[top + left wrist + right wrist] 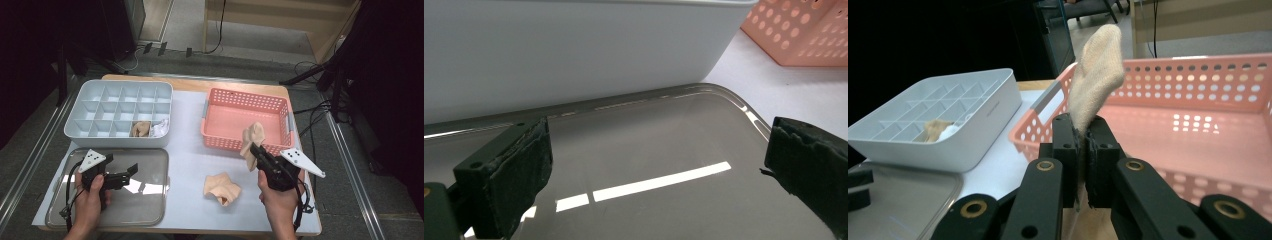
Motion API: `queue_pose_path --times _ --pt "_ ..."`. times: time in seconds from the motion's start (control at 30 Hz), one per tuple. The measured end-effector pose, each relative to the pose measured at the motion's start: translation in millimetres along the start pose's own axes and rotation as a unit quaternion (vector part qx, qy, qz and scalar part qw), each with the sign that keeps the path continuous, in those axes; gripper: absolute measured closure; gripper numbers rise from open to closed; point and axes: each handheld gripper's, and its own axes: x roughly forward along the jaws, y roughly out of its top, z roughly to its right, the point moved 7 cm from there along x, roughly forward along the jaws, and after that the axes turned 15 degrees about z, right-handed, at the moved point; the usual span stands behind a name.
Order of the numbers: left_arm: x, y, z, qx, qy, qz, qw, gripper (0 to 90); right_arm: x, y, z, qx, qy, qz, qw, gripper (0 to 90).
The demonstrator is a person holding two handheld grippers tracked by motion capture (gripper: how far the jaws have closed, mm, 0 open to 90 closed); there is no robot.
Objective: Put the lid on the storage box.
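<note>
My right gripper (255,147) is shut on a beige sock (252,138), held up in front of the near wall of the pink basket (215,102). In the right gripper view the sock (1097,75) rises from between the pressed pads of the gripper (1082,150). Another beige sock (222,188) lies crumpled on the white mat to the left of that hand. My left gripper (131,172) is open over the clear lid (145,202); its pads (519,170) stand wide apart with nothing between them. The grey divided tray (90,131) holds a beige sock (141,128) and a white one (160,128).
The tray's side wall (574,55) rises just beyond the lid's edge in the left gripper view. The pink basket (804,30) stands to its right. Bare mat (185,150) lies between tray, basket and lid. Cables and stands crowd the floor past the table's right edge.
</note>
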Motion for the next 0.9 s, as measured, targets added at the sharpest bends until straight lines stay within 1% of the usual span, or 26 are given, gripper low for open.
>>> queue_pose_path --times 0.03,0.07,0.13,0.17,0.2,0.23,0.37,0.43,0.47,0.5,0.53,0.57,0.6,0.63,0.67,0.7,0.77,0.8,0.83,0.9 --pt "0.2 0.1 0.1 0.002 0.001 0.001 1.0000 0.0 0.0 0.0 0.0 0.000 0.000 0.000 1.0000 85.7" --pt "0.4 1.0 0.4 0.005 0.001 0.002 1.0000 0.0 -4.7 -9.2 -1.4 0.007 0.004 -0.011 0.9999 85.6" --pt "0.6 2.4 -0.2 0.015 0.006 0.007 0.9998 0.0 -8.2 -20.1 -2.6 0.015 0.004 -0.020 0.9997 85.4" --pt "0.6 3.4 -0.4 0.021 0.007 0.009 0.9997 0.0 -8.9 -26.2 -3.8 0.015 0.006 -0.028 0.9995 85.3" --pt "0.7 4.1 -0.3 0.022 0.008 0.011 0.9997 0.0 -9.2 -32.1 -3.9 0.011 0.006 -0.031 0.9994 85.3" --pt "0.7 4.1 -0.3 0.022 0.008 0.011 0.9997 0.0 -9.0 -38.1 -3.9 0.013 0.004 -0.035 0.9993 85.3" --pt "0.0 6.2 0.1 0.024 0.011 0.015 0.9996 0.0 -3.0 -62.4 -1.9 0.023 0.000 -0.056 0.9982 85.3" --pt "-1.0 8.0 1.7 0.021 0.007 0.017 0.9996 0.0 2.4 -74.0 -2.3 0.027 -0.001 -0.068 0.9973 85.1" --pt "-1.9 9.7 4.0 0.022 0.006 0.020 0.9995 0.0 5.1 -78.8 -4.0 0.031 0.003 -0.074 0.9968 84.5" --pt "-2.1 10.5 6.7 0.023 0.003 0.021 0.9995 0.0 7.2 -82.2 -6.5 0.034 0.009 -0.080 0.9962 82.2" --pt "-2.1 11.2 9.2 0.023 0.001 0.022 0.9995 0.0 10.7 -87.3 -11.7 0.031 0.022 -0.094 0.9948 75.2" --pt "-2.2 11.8 11.6 0.026 -0.003 0.021 0.9994 0.0 13.1 -89.4 -16.1 0.025 0.030 -0.099 0.9943 65.2" --pt "-1.9 12.6 14.7 0.025 -0.005 0.023 0.9994 0.0 14.8 -89.4 -19.2 0.018 0.031 -0.099 0.9944 56.2" --pt "-1.9 13.5 18.1 0.025 -0.009 0.023 0.9994 0.0 15.5 -88.0 -21.5 0.021 0.030 -0.101 0.9942 50.8" --pt "-1.6 15.1 21.9 0.025 -0.014 0.025 0.9993 0.0 15.4 -85.2 -23.1 0.028 0.033 -0.101 0.9939 47.2" --pt "-0.6 16.9 26.1 0.028 -0.019 0.026 0.9991 0.0 14.6 -81.7 -23.8 0.035 0.036 -0.100 0.9937 46.2" --pt "1.2 21.5 34.8 0.031 -0.024 0.029 0.9988 0.0 9.8 -75.5 -24.6 0.045 0.039 -0.097 0.9934 48.2" --pt "1.2 21.5 34.8 0.031 -0.024 0.029 0.9988 0.0 6.2 -74.2 -25.5 0.049 0.043 -0.100 0.9929 50.1" --pt "3.8 26.2 44.9 0.025 -0.035 0.035 0.9985 0.0 2.2 -74.2 -26.8 0.047 0.050 -0.104 0.9922 52.5" --pt "7.7 28.2 56.2 0.027 -0.046 0.032 0.9981 0.0 -7.1 -77.7 -30.5 0.041 0.058 -0.117 0.9906 55.8"
